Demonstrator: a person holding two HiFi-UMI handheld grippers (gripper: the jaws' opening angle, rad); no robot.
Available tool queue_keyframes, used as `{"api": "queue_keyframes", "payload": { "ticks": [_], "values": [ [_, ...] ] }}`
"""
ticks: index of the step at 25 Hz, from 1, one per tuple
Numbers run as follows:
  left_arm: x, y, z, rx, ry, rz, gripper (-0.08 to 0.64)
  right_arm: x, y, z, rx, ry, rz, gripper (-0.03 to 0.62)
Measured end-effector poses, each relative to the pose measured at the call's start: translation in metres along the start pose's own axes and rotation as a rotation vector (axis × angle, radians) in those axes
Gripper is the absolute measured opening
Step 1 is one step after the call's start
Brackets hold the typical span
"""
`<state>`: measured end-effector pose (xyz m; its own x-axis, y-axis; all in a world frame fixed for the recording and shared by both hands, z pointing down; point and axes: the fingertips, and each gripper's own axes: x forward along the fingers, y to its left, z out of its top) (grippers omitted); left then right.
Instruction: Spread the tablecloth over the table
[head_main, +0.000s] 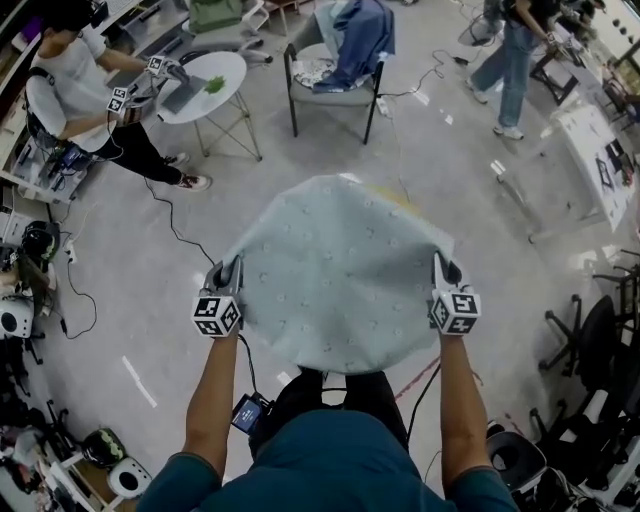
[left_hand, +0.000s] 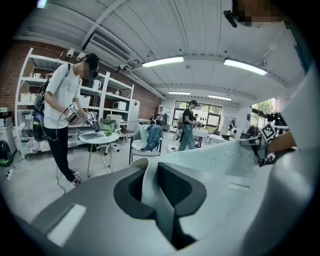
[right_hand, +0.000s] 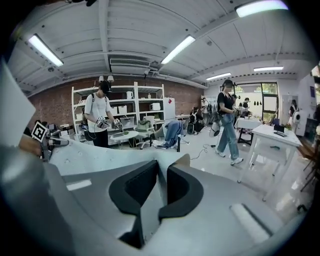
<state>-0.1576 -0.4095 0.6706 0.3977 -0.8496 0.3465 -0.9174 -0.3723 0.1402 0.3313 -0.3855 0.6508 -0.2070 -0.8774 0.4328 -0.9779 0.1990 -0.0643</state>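
Left tool (head_main: 230, 270): pressed together on the near-left edge of the tablecloth (head_main: 340, 265). The left gripper view shows a fold of fabric pinched between its dark pads.
Right tool (head_main: 441, 268): clamped the same way on the near-right edge, with a thin fold of cloth caught between its pads.
Tablecloth, place: stretched between the two tools in front of the person, reaching away from them above the floor (head_main: 120, 300). Its far edge is held by nothing.
Tablecloth, look: pale blue-green, thin and soft, dotted with small evenly spaced marks. From above it is roundish and slightly domed, with a yellowish strip at the far right edge.
Underneath: the cloth hides whatever lies below, so I cannot tell whether it touches anything.
Step in hand: probably laying the spread cloth down.
Doing it well: hold both pinches firm, with the tools level with each other and well apart so the near edge is taut. Let the far edge settle first, then lower the near edge evenly. Release only when the overhang looks equal on both sides.
Risk: thin fabric may slip from a pinch or land skewed.
Beyond: a chair (head_main: 330, 85) draped with blue clothing, and a small round surface (head_main: 225, 70) where another person works.
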Motion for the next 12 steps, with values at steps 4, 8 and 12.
{"api": "queue_keyframes", "payload": {
  "ticks": [4,8,12],
  "values": [
    [0.007,0.027,-0.03,-0.053,0.062,0.084,0.018,0.029,-0.026,-0.034,0.118,0.056,-0.002,0.021],
    [0.016,0.04,-0.046,-0.063,0.092,0.13,0.023,0.056,-0.056,-0.072,0.235,0.175,-0.037,0.021],
    [0.034,0.049,-0.063,-0.097,0.135,0.162,0.028,0.081,-0.087,-0.118,0.316,0.333,-0.127,0.021]
  ]
}}
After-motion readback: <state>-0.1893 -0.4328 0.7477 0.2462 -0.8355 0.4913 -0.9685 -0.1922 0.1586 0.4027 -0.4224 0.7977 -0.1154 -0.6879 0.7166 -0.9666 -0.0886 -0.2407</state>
